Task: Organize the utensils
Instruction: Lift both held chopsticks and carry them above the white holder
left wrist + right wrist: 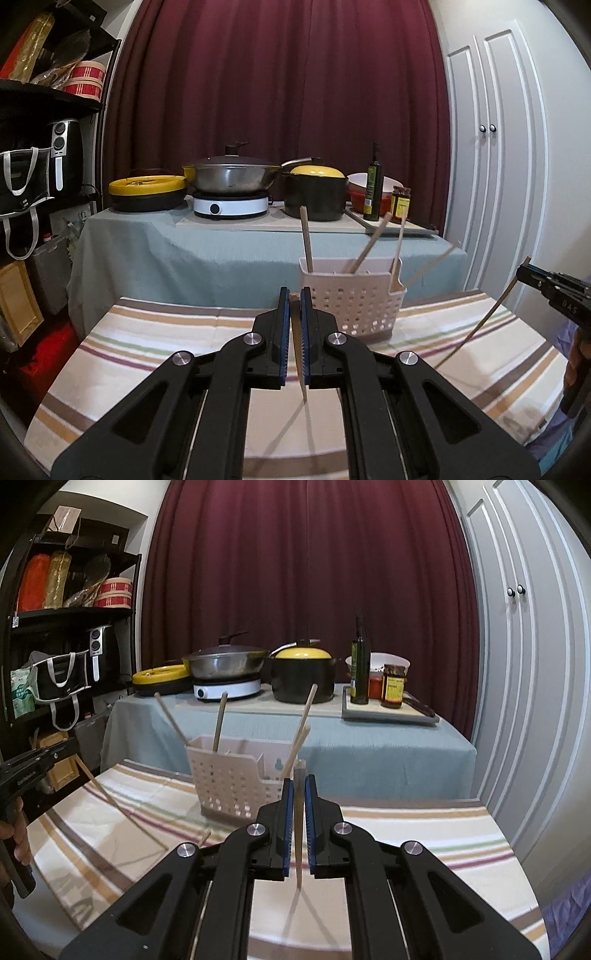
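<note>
In the left wrist view my left gripper (294, 293) is shut on a thin wooden chopstick (303, 391), which hangs tip-down above the striped tablecloth (147, 332). A white perforated basket (354, 306) stands just beyond and to the right, with several wooden sticks (306, 240) leaning in it. At the right edge, my right gripper (526, 271) grips another chopstick (480, 325) that slants down to the left. In the right wrist view my right gripper (299, 781) is shut on that chopstick (298, 875), near the basket (229, 782). My left gripper (68, 749) and its chopstick (110, 801) show at the left.
Behind stands a second table with a grey-blue cloth (221, 254), bearing a wok on an induction cooker (231, 205), a black pot with a yellow lid (316, 195), an oil bottle (373, 184) and jars. A dark shelf (37, 147) is left, white cupboard doors (495, 147) right.
</note>
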The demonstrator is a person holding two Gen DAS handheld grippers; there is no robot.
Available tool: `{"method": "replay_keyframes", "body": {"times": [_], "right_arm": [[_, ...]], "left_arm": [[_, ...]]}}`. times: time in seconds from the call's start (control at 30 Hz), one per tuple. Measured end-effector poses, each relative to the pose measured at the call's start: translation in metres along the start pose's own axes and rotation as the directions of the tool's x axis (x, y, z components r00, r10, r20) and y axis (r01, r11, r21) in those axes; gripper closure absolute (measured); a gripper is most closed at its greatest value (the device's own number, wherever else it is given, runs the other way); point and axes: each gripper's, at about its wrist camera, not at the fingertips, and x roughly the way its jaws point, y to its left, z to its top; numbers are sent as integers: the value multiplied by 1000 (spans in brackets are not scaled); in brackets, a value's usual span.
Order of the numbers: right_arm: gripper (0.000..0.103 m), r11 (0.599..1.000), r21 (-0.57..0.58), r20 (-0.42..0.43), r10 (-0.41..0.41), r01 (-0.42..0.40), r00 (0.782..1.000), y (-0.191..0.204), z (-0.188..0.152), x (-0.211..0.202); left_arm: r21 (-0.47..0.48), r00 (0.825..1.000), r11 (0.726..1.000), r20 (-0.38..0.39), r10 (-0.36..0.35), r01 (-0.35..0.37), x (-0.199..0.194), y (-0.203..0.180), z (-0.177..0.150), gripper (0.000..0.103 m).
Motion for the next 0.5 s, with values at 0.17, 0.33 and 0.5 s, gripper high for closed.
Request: {"method": "replay_keyframes", "body": {"times": [0.17, 0.33, 0.5], "right_arm": [[96, 1000, 7, 41, 3, -3, 999, -1, 6, 16], [96, 999, 23, 48, 23, -24, 999, -1, 14, 24], [96, 999, 20, 70, 40, -42, 997, 1, 27, 18]], "left_arm": [[-9, 1000, 1000, 13, 1, 0, 19, 0, 10, 97], [-4, 1000, 1000, 13, -10, 10, 31, -2, 19, 97], [-7, 999, 1000, 27, -30, 30, 32, -4, 34, 97]]}}
